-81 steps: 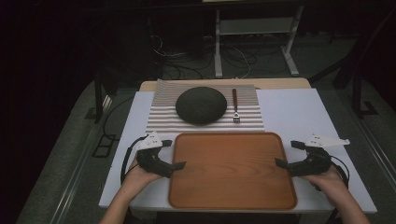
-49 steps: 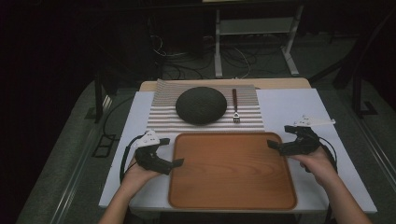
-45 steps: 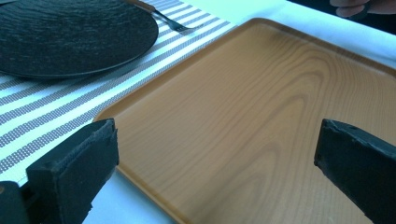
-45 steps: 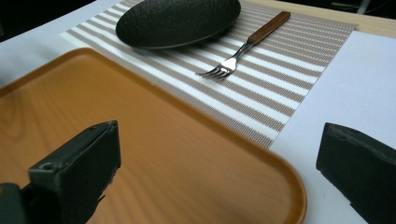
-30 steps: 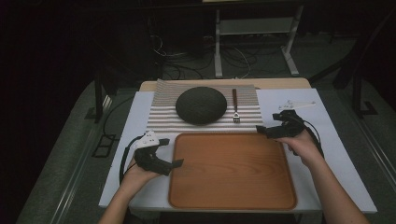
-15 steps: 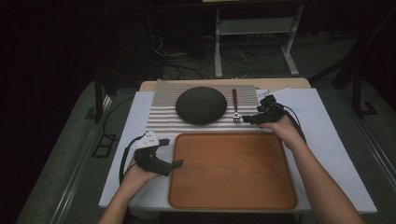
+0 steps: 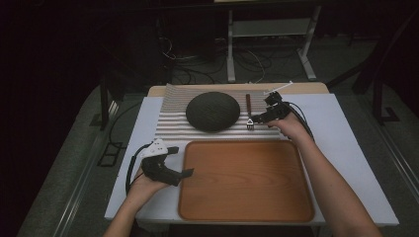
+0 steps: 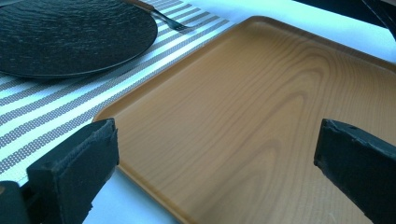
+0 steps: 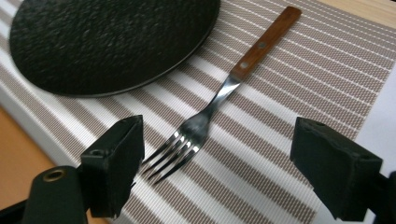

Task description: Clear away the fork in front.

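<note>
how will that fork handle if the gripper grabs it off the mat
The fork looks stiff: metal tines, wooden handle. It lies flat on the ribbed mat, so open jaws may struggle to get under it. The polished neck is probably slippery; the handle likely grips better.

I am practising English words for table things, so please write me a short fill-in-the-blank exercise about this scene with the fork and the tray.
1. The fork lies on the striped ____.
2. The fork's handle is made of ____.
3. The dark round plate lies to the ____ of the fork in the high view.
4. The right gripper has its jaws ____ on either side of the fork's tines.

Missing words: placemat; wood; left; open
</note>
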Available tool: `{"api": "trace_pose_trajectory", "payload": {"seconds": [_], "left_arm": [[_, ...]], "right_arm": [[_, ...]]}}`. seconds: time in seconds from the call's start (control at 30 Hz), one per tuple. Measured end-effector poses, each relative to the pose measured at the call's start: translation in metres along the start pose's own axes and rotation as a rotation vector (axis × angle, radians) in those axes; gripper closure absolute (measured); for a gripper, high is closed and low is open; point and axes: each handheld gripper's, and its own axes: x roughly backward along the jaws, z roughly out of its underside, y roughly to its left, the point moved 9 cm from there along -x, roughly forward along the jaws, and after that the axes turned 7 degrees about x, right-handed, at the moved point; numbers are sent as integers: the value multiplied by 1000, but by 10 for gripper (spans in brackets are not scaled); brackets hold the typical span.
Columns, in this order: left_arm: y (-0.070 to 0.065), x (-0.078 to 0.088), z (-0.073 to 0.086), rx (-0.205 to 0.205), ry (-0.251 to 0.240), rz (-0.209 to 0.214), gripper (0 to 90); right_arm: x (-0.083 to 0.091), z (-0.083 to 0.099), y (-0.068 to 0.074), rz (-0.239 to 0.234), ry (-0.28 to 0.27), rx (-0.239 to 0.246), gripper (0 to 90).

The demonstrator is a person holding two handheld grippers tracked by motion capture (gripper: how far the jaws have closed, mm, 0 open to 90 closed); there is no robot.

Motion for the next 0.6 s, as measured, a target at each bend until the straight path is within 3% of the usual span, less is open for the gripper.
{"api": "trace_pose_trajectory", "payload": {"seconds": [0.27,0.6], "left_arm": [[0,0,0,1,0,1,0],[1,0,0,0,-4,4,0]], "right_arm": [[-11,-18,-8,21,48,-19,253],[-34,-35,-14,16,134,-61,415]]}}
